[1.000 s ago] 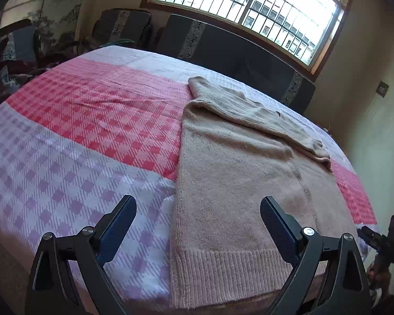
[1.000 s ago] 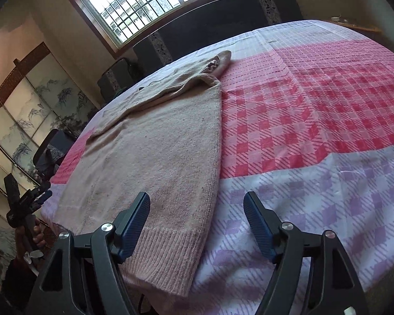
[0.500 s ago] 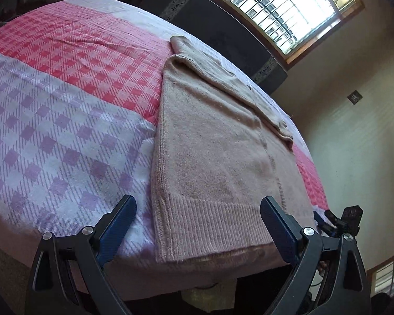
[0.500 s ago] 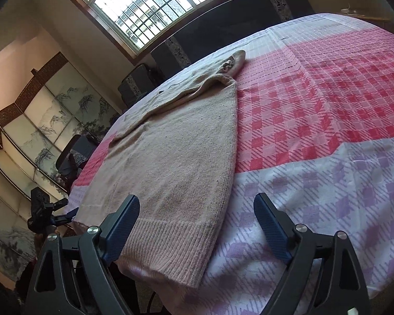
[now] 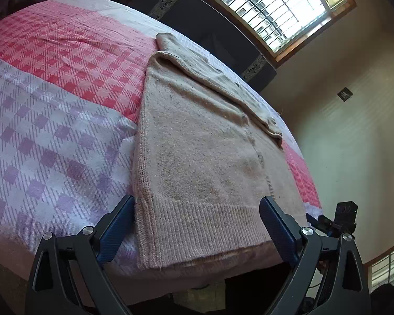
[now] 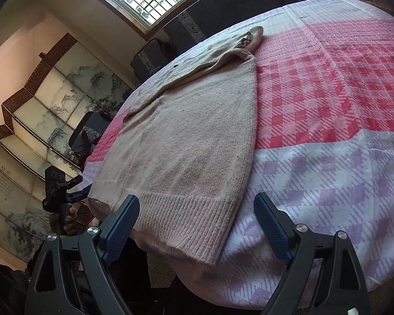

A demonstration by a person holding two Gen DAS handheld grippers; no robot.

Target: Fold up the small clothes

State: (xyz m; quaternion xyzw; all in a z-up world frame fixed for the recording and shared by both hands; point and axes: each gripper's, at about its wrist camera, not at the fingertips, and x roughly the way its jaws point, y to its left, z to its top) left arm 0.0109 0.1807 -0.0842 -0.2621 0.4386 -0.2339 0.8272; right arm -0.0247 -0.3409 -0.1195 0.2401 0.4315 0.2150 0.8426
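A beige knit sweater (image 5: 202, 152) lies flat on a table with a pink and lilac checked cloth (image 5: 52, 120), its sleeves folded across the far end and its ribbed hem at the near edge. My left gripper (image 5: 197, 225) is open, its jaws straddling the hem's left corner. In the right wrist view the same sweater (image 6: 197, 136) lies ahead, and my right gripper (image 6: 197, 223) is open over the hem's right corner. Neither gripper holds anything. Each gripper shows at the edge of the other's view: the right one (image 5: 341, 220) and the left one (image 6: 60, 186).
The table edge drops away just under both grippers. The checked cloth (image 6: 328, 105) stretches wide to the right of the sweater. Dark chairs (image 5: 202, 26) stand behind the table under a barred window (image 5: 275, 2). A painted folding screen (image 6: 39, 120) stands at the left.
Both grippers have dropped lower and moved closer to the sweater's hem at the table edge. Both stay open.
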